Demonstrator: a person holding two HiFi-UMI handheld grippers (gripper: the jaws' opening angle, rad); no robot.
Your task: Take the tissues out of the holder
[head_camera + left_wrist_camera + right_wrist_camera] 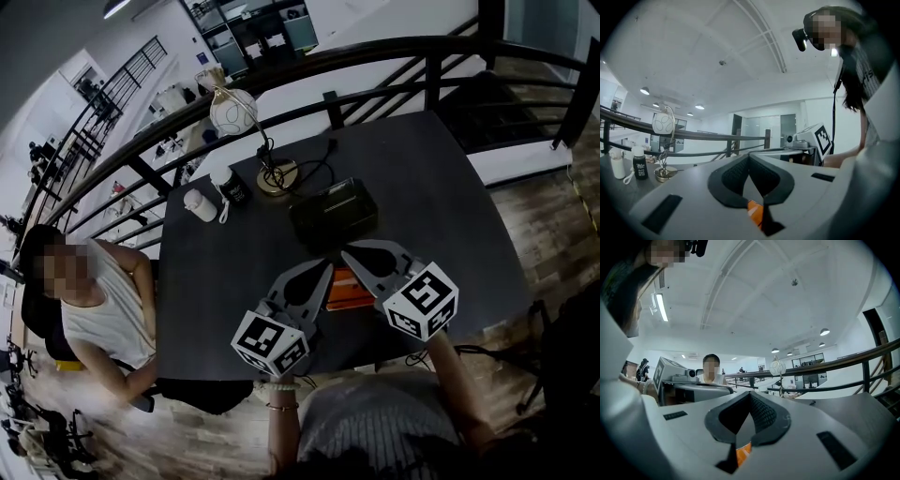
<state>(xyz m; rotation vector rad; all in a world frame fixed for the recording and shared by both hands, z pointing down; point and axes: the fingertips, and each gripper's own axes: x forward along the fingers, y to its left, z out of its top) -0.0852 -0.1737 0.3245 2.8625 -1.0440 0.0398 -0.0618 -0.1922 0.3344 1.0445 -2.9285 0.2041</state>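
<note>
Head view shows the dark tissue holder mid-table, at 12 o'clock from both grippers and apart from them. The left gripper and right gripper are over the table's 6 o'clock edge. Each has its jaws clenched together on nothing, and an orange object lies between them.

A table stood in front of a curved railing; the tissue holder sat on it near the middle; behind and to the left of the holder stood a lamp; a small bottle was just left of the lamp's base, and a squat container just beyond that; toward the near edge, the left gripper and right gripper were side by side, with a flat item on the table between them; a seated person was at the table's left side.
</note>
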